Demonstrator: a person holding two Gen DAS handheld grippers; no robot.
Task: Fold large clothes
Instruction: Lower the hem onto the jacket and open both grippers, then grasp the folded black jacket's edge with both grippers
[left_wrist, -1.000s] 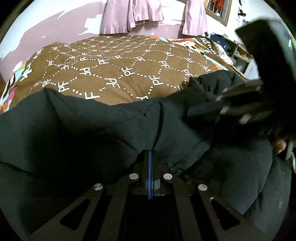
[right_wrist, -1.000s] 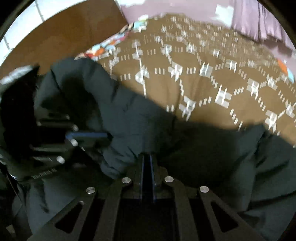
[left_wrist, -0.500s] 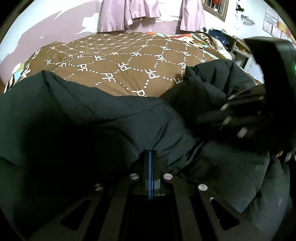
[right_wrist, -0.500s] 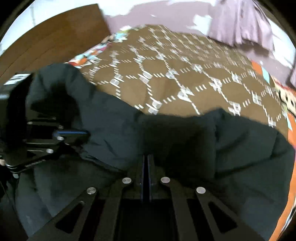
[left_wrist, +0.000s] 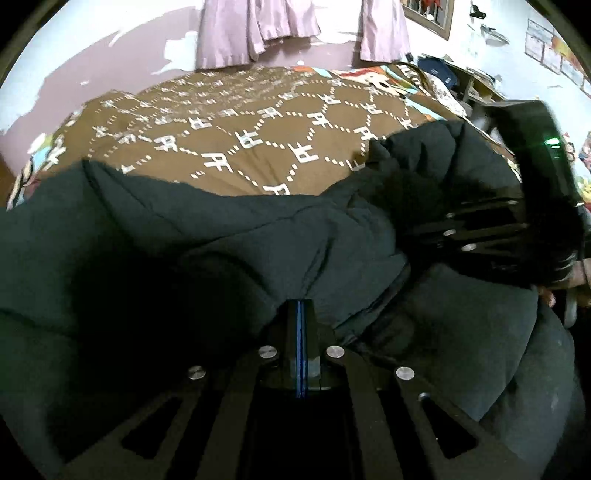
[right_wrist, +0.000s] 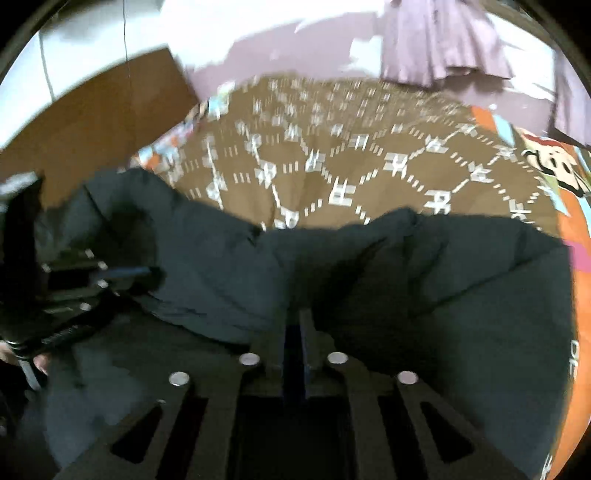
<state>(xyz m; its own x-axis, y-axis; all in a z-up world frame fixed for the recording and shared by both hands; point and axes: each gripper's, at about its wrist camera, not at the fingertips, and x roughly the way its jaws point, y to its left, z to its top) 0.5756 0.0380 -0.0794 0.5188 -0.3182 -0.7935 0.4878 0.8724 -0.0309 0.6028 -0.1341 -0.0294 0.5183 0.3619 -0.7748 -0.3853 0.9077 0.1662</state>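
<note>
Both grippers are clenching the dark padded coat: the left gripper and right gripper are each pinching a fold just ahead of their fingertips, with the coat lying bunched on the bed beyond. The folding is looking barely begun, with most folds remaining.

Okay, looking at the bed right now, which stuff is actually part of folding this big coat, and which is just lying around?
Part of the job:
- dark padded coat
- left gripper, shut on the coat
- right gripper, shut on the coat
- brown patterned bedspread, the surface under the coat

Just lying about:
- pink curtains
- wooden headboard
- cluttered desk
</note>
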